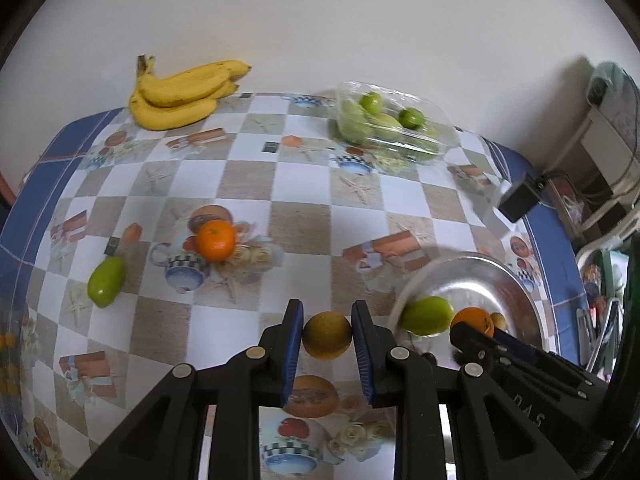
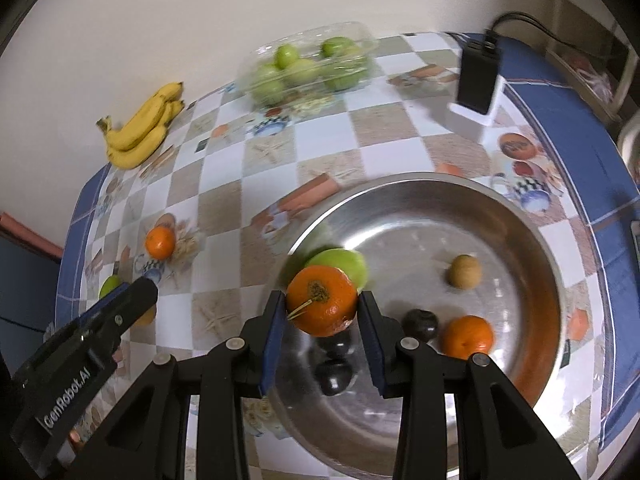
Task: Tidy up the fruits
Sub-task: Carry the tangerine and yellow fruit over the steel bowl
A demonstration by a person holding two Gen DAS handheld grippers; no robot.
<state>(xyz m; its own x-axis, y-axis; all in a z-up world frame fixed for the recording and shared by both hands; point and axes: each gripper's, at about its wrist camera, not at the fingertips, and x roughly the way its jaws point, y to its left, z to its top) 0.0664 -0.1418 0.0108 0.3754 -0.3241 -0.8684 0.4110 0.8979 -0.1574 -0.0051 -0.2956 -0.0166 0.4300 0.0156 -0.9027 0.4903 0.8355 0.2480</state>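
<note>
The left tool [image 1: 327, 334] is clamped on a brownish-yellow round fruit [image 1: 327, 335] above the counter [image 1: 248, 180], just left of the steel bowl [image 2: 532, 240]. The right tool [image 2: 322, 307] grips an orange [image 2: 322, 300] over the bowl's near-left rim, a green fruit [image 2: 348, 266] just beyond it.

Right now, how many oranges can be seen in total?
3. One orange is clamped in the right gripper above the metal bowl; one lies inside the bowl; one sits on the tablecloth. The grippers may hide others.
</note>
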